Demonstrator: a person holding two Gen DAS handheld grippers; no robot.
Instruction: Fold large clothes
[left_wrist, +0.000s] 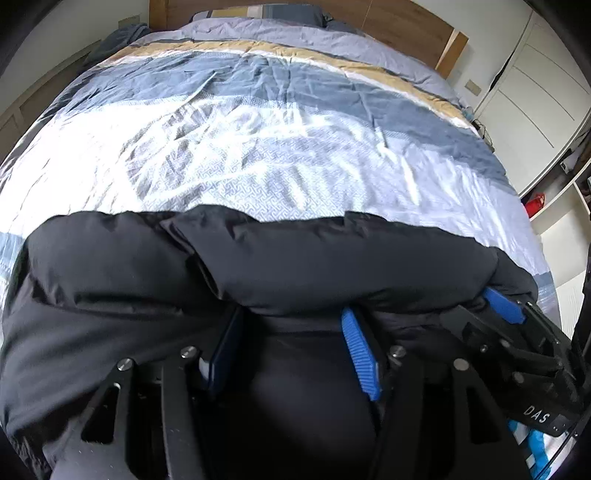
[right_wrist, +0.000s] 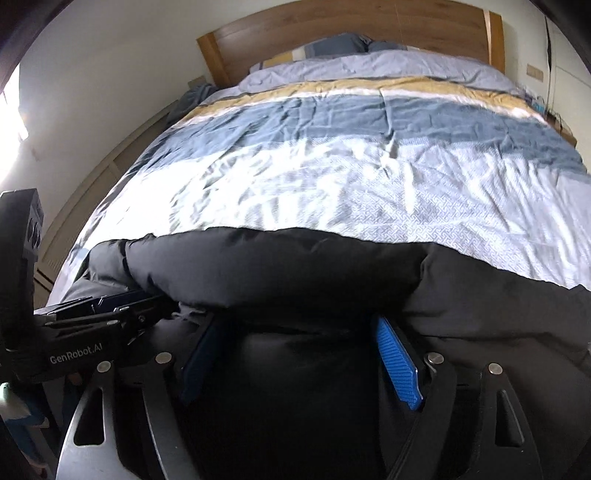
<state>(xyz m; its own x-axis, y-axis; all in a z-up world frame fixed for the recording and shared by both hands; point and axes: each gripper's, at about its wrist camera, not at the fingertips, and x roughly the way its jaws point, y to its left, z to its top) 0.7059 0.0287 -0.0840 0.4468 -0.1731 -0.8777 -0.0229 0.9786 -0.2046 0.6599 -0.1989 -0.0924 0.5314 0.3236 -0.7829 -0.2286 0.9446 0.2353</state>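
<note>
We see a wide bed with a striped blue, white and tan cover, its wooden headboard against a pale wall. White cupboards stand at one side, and daylight glares from the other.

A wooden-headboarded bed, spread with a creased quilt banded in pale blue, slate blue, white and mustard, carries a black padded jacket lying puffed and folded across its near end, with pillows stacked against the headboard.
</note>
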